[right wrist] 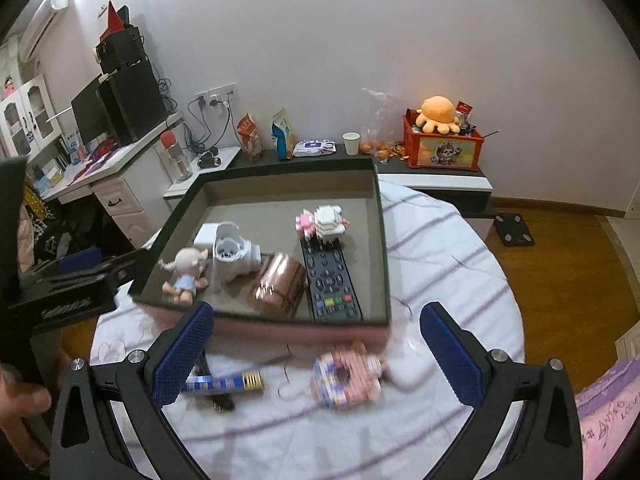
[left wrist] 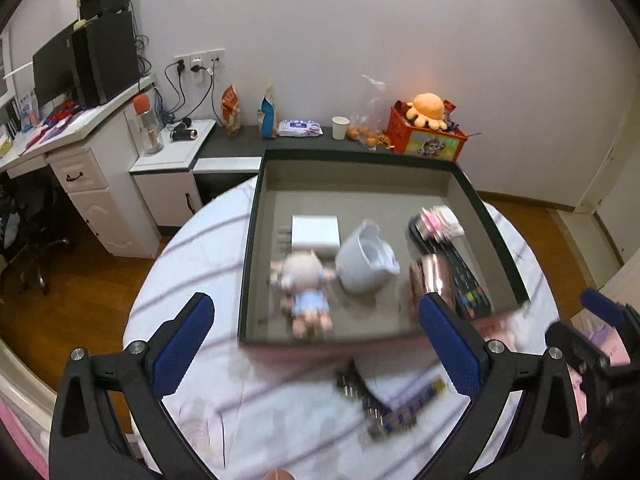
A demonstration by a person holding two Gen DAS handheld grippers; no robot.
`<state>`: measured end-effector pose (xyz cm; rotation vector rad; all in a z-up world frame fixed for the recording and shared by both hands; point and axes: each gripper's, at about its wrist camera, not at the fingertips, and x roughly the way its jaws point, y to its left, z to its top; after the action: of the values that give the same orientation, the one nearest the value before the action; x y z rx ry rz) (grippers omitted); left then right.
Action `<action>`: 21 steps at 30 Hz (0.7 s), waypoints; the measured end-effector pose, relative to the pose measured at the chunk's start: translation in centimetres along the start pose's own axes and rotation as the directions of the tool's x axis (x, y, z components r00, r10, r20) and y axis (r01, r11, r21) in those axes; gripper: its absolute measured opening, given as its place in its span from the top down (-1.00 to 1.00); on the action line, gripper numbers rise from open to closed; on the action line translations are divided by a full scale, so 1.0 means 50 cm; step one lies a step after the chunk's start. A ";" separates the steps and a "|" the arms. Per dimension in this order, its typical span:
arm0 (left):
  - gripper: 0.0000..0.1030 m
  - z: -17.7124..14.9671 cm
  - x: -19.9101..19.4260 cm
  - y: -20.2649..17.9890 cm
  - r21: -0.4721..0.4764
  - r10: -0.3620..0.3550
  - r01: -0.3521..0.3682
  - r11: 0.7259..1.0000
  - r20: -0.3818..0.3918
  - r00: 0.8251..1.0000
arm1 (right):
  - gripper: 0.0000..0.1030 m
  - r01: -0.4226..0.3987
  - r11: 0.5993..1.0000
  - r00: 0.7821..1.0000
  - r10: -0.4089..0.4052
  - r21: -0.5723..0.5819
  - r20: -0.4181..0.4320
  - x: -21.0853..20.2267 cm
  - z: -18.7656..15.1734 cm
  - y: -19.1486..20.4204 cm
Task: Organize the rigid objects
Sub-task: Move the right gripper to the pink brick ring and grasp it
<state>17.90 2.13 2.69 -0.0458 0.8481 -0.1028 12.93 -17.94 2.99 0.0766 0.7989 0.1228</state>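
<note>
My left gripper (left wrist: 316, 344) and right gripper (right wrist: 316, 354) stand spread, empty. The dark-walled rectangular box (right wrist: 382, 240) holds a glossy copper chest (right wrist: 276, 286), flat remote (right wrist: 330, 280), and doll (right wrist: 184, 274).

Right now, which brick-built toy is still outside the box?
The pink ring-shaped one, on the cloth before the box; the pink-and-white one sits inside.

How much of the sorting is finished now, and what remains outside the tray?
Done: the tray already holds the doll, white jug, copper box, remote, charger and block figure. In hand: nothing; the left gripper and right gripper are both open and empty. Left on the cloth: the pink block ring, the blue-striped stick and a white case.
</note>
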 end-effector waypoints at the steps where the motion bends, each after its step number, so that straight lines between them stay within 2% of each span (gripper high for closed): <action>1: -1.00 -0.010 -0.008 -0.002 -0.001 0.002 -0.002 1.000 0.004 1.000 | -1.00 0.003 1.000 1.000 -0.003 0.004 -0.002 -0.006 -0.008 -0.004; 6: -1.00 -0.075 -0.046 -0.004 -0.034 -0.018 0.018 0.999 -0.001 1.000 | -1.00 0.011 1.000 1.000 -0.010 0.021 -0.025 -0.029 -0.060 -0.014; 10: -1.00 -0.108 -0.057 -0.008 -0.041 -0.007 0.006 0.999 -0.016 1.000 | -1.00 0.003 1.000 0.999 -0.003 0.015 -0.037 -0.041 -0.084 -0.010; 21: -1.00 -0.155 -0.075 -0.022 -0.035 0.005 -0.006 0.999 -0.038 0.999 | -1.00 0.004 1.000 0.999 -0.003 0.017 -0.045 -0.042 -0.105 -0.017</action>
<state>9.57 1.43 0.46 -0.0743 0.8883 -0.0838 7.78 -18.96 0.74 0.0891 0.8452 0.1143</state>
